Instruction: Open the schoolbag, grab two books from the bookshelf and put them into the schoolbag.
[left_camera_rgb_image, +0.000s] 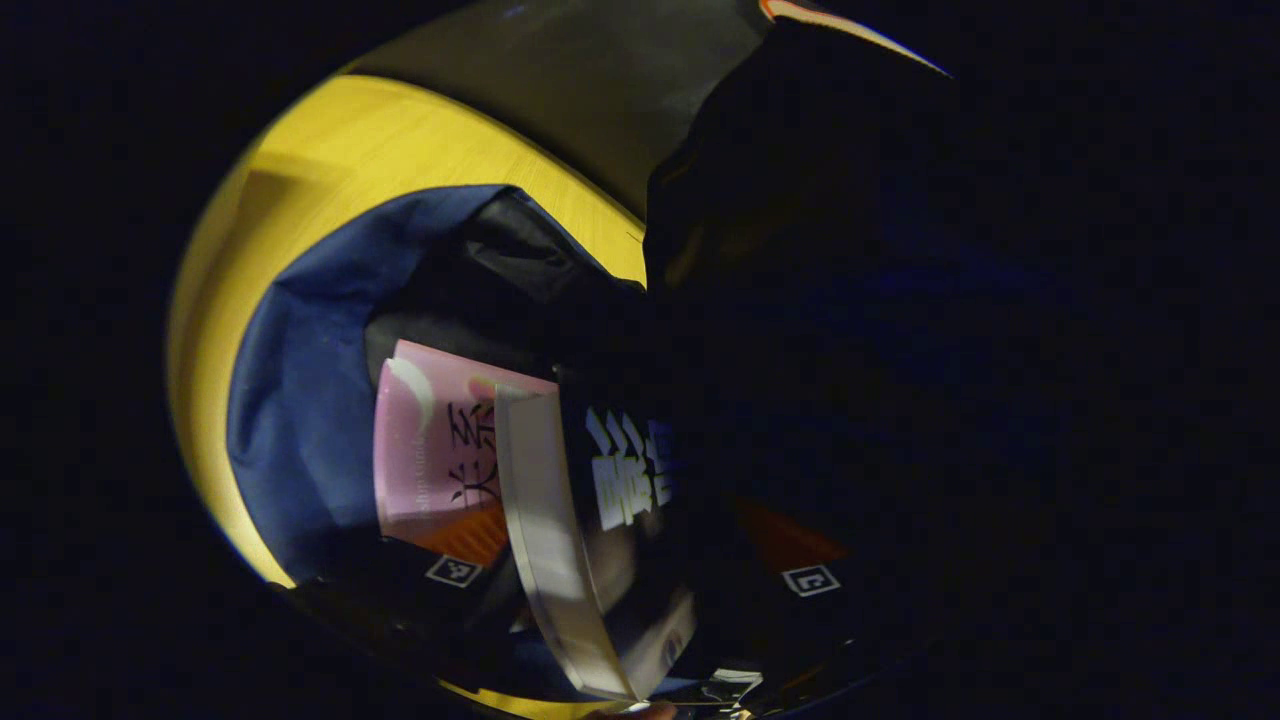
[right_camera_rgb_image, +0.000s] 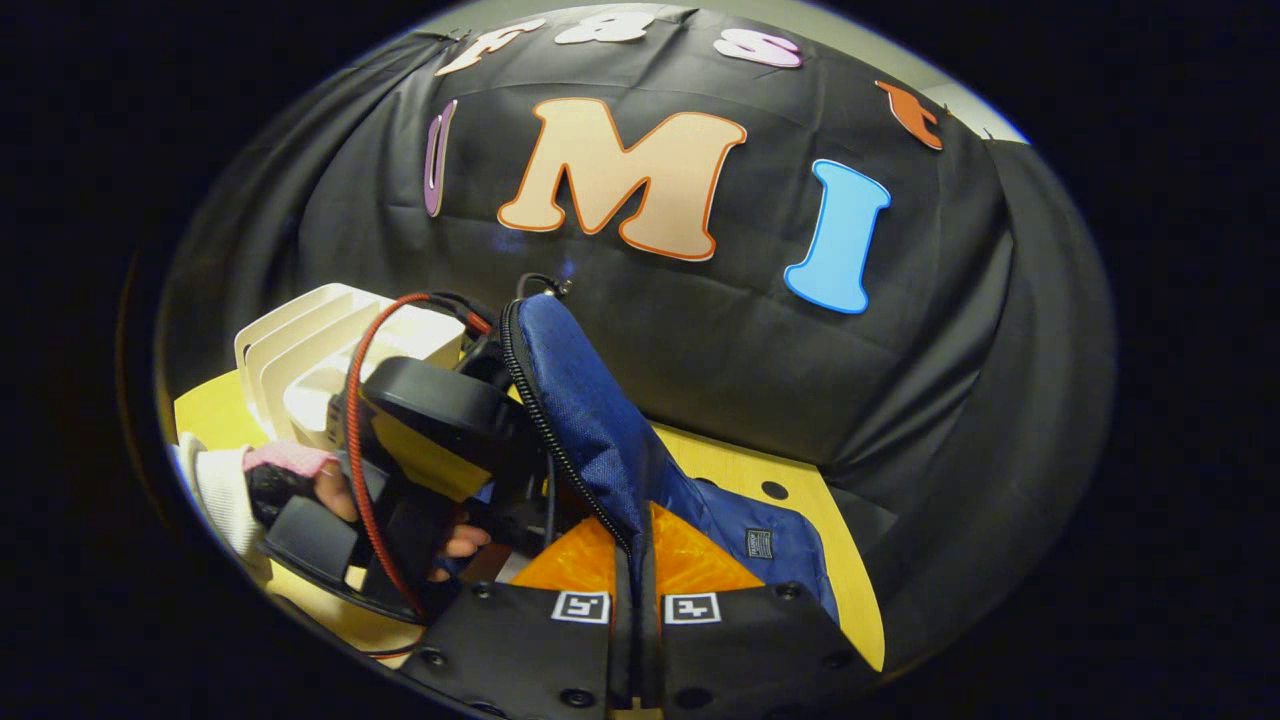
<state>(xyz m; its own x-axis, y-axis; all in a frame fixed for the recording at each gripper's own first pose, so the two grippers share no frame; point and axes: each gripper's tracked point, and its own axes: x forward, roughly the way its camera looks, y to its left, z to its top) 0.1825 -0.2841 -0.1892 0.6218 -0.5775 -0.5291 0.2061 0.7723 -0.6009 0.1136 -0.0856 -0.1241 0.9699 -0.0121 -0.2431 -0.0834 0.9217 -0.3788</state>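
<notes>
Two books sit right ahead of the left gripper (left_camera_rgb_image: 640, 600), down inside the open schoolbag (left_camera_rgb_image: 300, 400). Nearest is a dark-covered book (left_camera_rgb_image: 625, 480) with a pale page edge, standing between the fingers; whether they press on it or have let go I cannot tell, since the fingertips are lost in shadow. Just beyond and to the left of it a pink book (left_camera_rgb_image: 430, 460) leans against the bag's dark lining. Past the blue fabric lies the yellow table (left_camera_rgb_image: 330, 150).

From the right gripper (right_camera_rgb_image: 637, 600), the fingers are clenched on the zipper edge of the bag's blue flap (right_camera_rgb_image: 600, 430), holding the mouth up and open. Farther left is the other gripper (right_camera_rgb_image: 420, 440) with a hand (right_camera_rgb_image: 330, 485) around it, reaching into the bag, and behind that the cream bookshelf (right_camera_rgb_image: 300, 340).

Both books look stiff and fairly light, with smooth covers that may slip, so a grip across the spine or cover edge suits best. Soft cloth like the bag's sags unless held by the firm zipper rim.
</notes>
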